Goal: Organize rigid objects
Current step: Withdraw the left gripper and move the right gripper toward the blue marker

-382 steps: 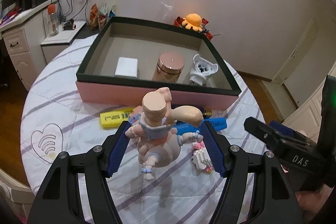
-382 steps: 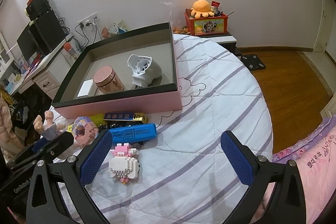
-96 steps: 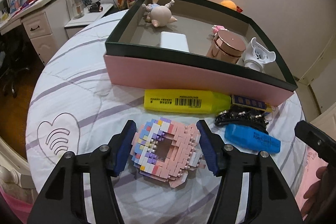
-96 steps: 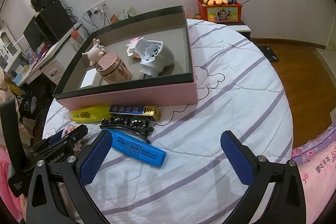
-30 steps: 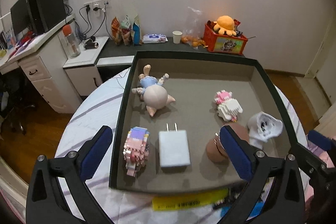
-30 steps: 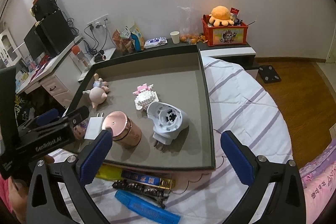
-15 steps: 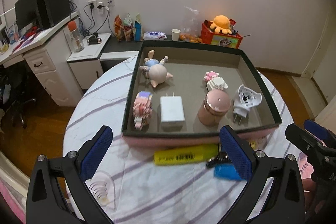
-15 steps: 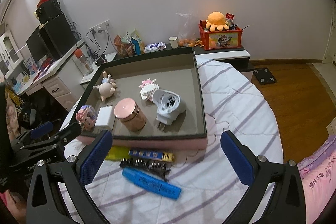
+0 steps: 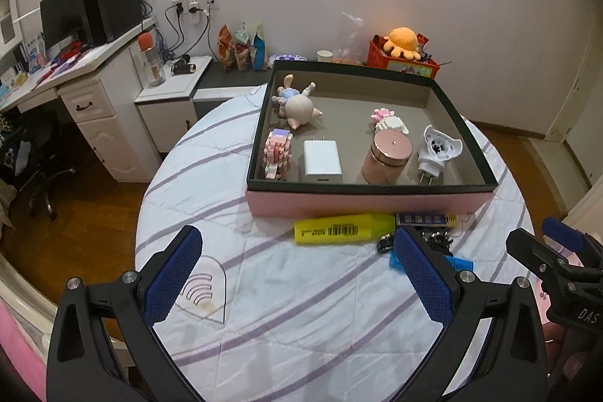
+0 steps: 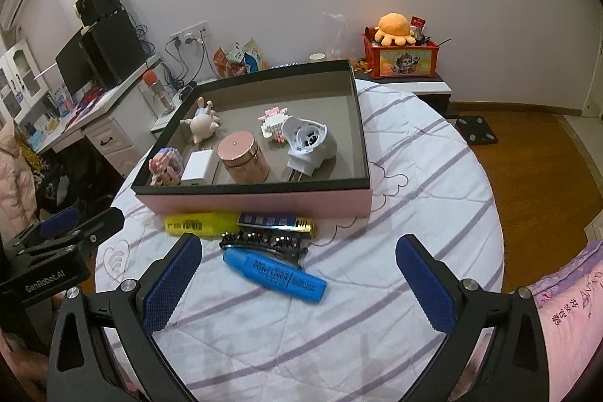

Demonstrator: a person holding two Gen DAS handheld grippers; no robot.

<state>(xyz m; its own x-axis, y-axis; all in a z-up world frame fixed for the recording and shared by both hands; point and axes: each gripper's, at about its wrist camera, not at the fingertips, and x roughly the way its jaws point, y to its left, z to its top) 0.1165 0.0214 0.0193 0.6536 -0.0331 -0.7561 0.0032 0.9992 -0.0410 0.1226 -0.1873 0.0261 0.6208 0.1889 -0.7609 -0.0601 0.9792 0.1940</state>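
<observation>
Both grippers hover over the near side of the round table (image 10: 433,183), left gripper (image 9: 297,274) and right gripper (image 10: 297,274) each with jaws spread wide, holding nothing. Six things sit in the pink box (image 10: 264,204): doll, two brick figures, white charger, rose-gold jar, white plug. Four lie just in front of it, near side: yellow highlighter (image 10: 199,223), hair clip, small blue-gold pack, and a blue marker (image 10: 275,275) reading "POINT LINER".

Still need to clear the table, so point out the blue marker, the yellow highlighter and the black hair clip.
blue marker (image 10: 274,275): right wrist view, on its printed barrel.
yellow highlighter (image 9: 343,229): left wrist view, on the barcode label at mid-body.
black hair clip (image 10: 260,240): right wrist view, on its toothed middle.
</observation>
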